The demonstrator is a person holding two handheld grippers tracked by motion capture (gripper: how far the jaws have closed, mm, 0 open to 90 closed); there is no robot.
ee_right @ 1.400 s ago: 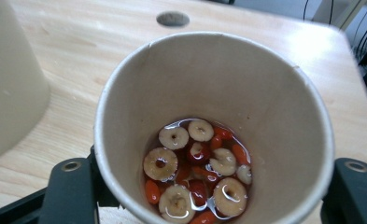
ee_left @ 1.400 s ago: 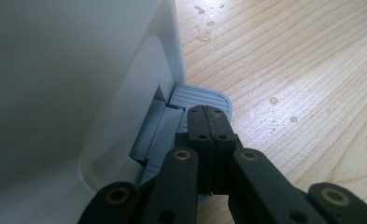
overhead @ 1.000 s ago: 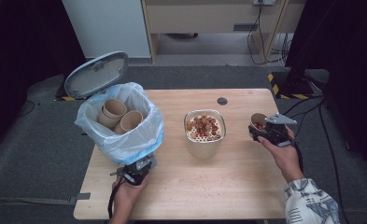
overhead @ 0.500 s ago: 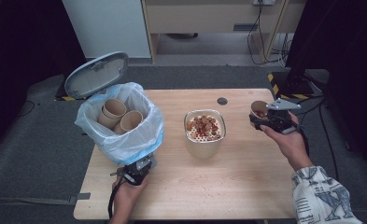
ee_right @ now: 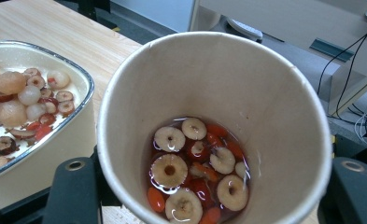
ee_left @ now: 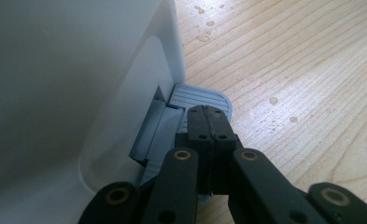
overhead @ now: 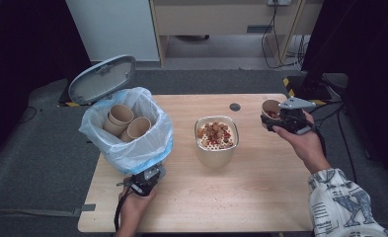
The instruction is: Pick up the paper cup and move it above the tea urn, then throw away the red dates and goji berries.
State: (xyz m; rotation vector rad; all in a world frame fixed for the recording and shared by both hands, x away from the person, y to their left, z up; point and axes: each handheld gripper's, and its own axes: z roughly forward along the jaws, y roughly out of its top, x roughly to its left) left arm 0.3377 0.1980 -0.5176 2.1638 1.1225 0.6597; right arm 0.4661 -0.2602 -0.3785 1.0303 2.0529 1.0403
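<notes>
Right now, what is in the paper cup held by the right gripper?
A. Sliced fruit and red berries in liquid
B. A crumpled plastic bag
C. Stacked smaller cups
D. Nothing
A: in the right gripper view, the paper cup between the right gripper's jaws holds round pale slices and red berries in liquid.

Overhead light evenly illuminates the bench [overhead: 260,197] — surroundings fall dark. Left gripper view: near bin wall [ee_left: 55,93] soft, glare on wood. Right gripper view — sharp.
</notes>
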